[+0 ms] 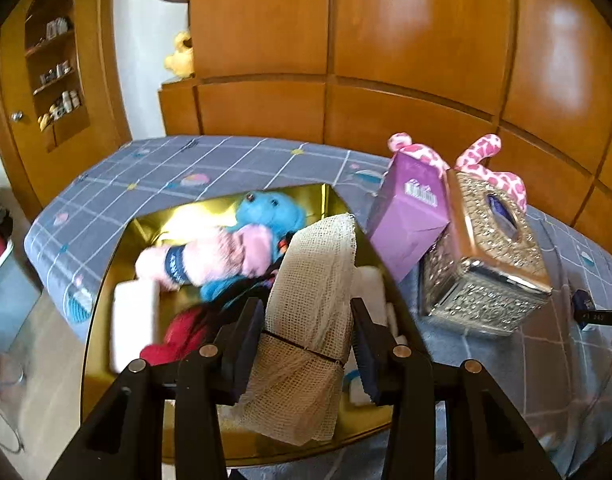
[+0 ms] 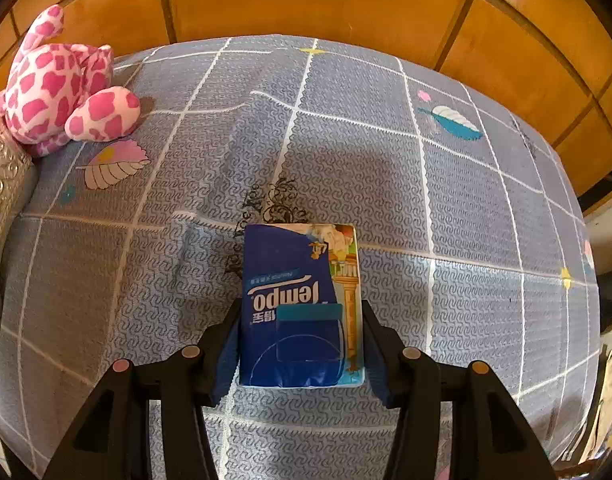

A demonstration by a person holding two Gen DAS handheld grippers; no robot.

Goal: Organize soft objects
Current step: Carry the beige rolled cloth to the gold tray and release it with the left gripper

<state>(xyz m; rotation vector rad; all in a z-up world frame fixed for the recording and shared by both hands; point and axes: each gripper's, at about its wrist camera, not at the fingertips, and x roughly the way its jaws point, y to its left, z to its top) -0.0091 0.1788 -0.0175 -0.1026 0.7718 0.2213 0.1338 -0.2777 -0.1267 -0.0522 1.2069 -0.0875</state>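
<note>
In the left wrist view my left gripper (image 1: 306,320) is shut on a cream mesh cloth bundle (image 1: 310,320) tied with a dark band, held over a gold box (image 1: 106,280). In the box lie a blue plush bear (image 1: 270,208), a pink plush (image 1: 210,256) and a red soft thing (image 1: 178,336). In the right wrist view my right gripper (image 2: 302,328) is shut on a blue Tempo tissue pack (image 2: 298,304) just above the grey checked bedspread (image 2: 386,160). A pink-spotted plush (image 2: 58,92) lies at the far left; it also shows in the left wrist view (image 1: 482,156).
A purple carton (image 1: 410,220) leans on an ornate silver tissue box (image 1: 486,264) right of the gold box; the silver box's edge shows in the right wrist view (image 2: 2,184). White blocks (image 1: 134,320) lie in the gold box. Wooden wardrobe panels (image 1: 386,60) stand behind the bed.
</note>
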